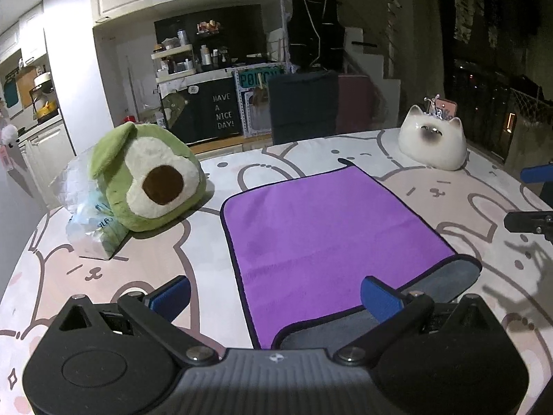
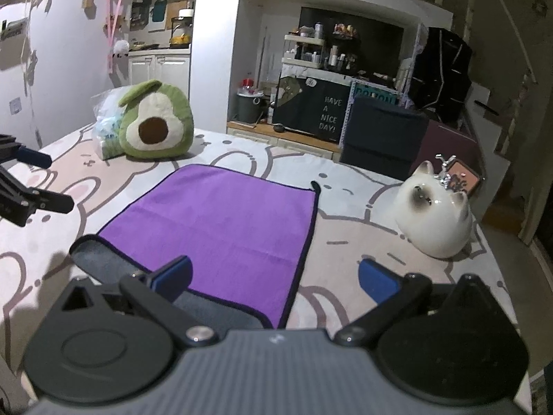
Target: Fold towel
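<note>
Beside towel [image 2: 221,228] — bin [image 2: 248,107] (right view only).

The purple towel [image 2: 221,231] lies flat on the cartoon-printed tablecloth [image 2: 363,242], its near edge folded over so the grey underside shows. The right gripper [image 2: 274,278] hangs over the towel's near right corner with its blue fingers [image 2: 174,275] spread wide, holding nothing (one finger is above the grey flap, the other above bare cloth). The left gripper [image 2: 48,181] enters at the left edge, also spread, beside the towel. An avocado plush [image 2: 155,124] leans against a plastic bag [image 2: 105,121] beyond the towel; a white cat figure [image 2: 435,218] sits to the right.
</note>
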Motion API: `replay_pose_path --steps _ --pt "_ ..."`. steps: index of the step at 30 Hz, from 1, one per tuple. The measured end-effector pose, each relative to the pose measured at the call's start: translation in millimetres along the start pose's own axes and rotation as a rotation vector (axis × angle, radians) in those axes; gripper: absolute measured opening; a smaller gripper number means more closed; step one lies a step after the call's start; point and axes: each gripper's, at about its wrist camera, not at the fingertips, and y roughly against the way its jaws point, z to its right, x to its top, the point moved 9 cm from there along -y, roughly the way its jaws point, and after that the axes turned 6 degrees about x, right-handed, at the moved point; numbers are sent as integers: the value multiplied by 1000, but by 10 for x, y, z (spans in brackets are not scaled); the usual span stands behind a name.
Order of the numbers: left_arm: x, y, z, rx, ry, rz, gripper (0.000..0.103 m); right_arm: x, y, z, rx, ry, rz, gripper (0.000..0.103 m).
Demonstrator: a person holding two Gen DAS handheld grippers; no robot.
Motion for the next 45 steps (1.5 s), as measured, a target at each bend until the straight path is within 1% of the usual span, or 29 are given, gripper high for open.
replay_pose_path --steps 3,6,9,13,16,18,20,22,23,25,26,28,30,33,35,36,37,39,41,44,45 --pt "-32 -71 -14 -8 -5 -3 103 -39 -109 -32 33 7 -21 103" --pt "-62 -144 -24 -47 -20 -2 103 -71 -199 -54 36 9 -24 103" --pt "-107 -235 -43 -68 -25 -26 103 -80 -309 -70 47 5 -27 103" --pt "-206 -320 -48 -123 -25 -64 103 -124 -441 -70 53 6 -41 103" --pt "-265 -352 -20 -140 -65 -79 103 -213 -585 -76 61 26 -96 103" --pt "-306 -378 -3 -161 -74 -99 103 -276 -669 -83 93 11 -131 103" --pt "-347 -400 12 -183 -78 -121 101 -319 -723 -77 117 -11 -144 103" --pt "-382 -427 30 -202 -80 -145 93 -343 -758 -66 136 -21 -146 103" --pt "-399 -437 31 -211 -76 -157 91 -350 -774 -54 148 -26 -143 103" --pt "-428 -466 34 -229 -61 -179 85 -362 -801 0 138 -65 -126 103" --pt "-440 -479 36 -238 -53 -188 83 -373 -808 27 132 -79 -118 103" --pt "-466 -505 41 -255 -37 -207 76 -386 -816 68 113 -75 -115 103" --pt "-488 -519 44 -266 -26 -223 70 -400 -839 87 112 -51 -127 103" --pt "-523 -562 28 -264 -11 -245 61 -436 -836 111 175 -69 -164 102" --pt "-556 -594 9 -263 5 -264 57 -479 -841 115 202 -93 -193 98" --pt "-569 -608 2 -261 9 -272 55 -501 -844 109 214 -99 -206 91" --pt "-580 -623 -3 -259 11 -280 54 -525 -854 104 222 -104 -224 78" --pt "-599 -638 -18 -260 16 -289 53 -589 -896 104 223 -108 -268 64" --pt "-618 -657 -35 -263 24 -301 52 -640 -930 105 231 -110 -300 62" --pt "-627 -671 -42 -269 31 -311 45 -698 -955 106 270 -132 -326 59" --pt "-624 -674 -38 -274 33 -313 41 -711 -961 101 274 -129 -331 56"
